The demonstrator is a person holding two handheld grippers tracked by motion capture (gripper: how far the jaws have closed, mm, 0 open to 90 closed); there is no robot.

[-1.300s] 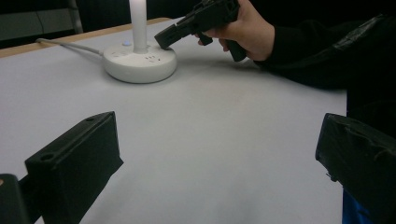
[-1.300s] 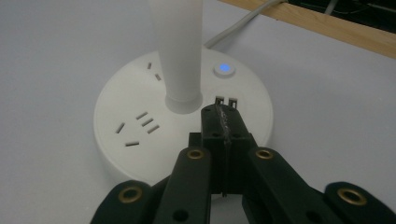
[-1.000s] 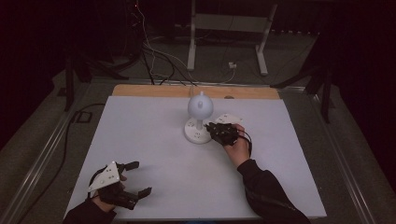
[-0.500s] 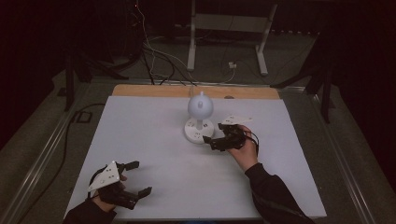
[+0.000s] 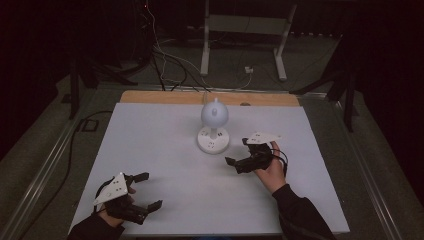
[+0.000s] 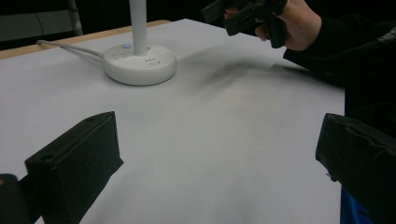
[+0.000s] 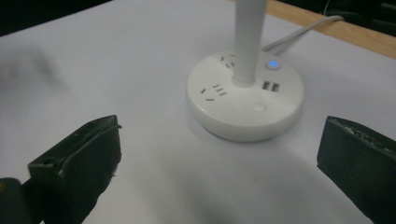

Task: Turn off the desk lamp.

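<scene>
Right gripper (image 5: 239, 155) has drawn back from the lamp base (image 5: 213, 140) it sat against a second ago and now hangs just beside it, jaws wide and empty. Left gripper (image 5: 144, 191) stays well apart, also wide. Ahead of the right jaws, a small blue light (image 7: 274, 64) glows, perhaps just pressed.
</scene>
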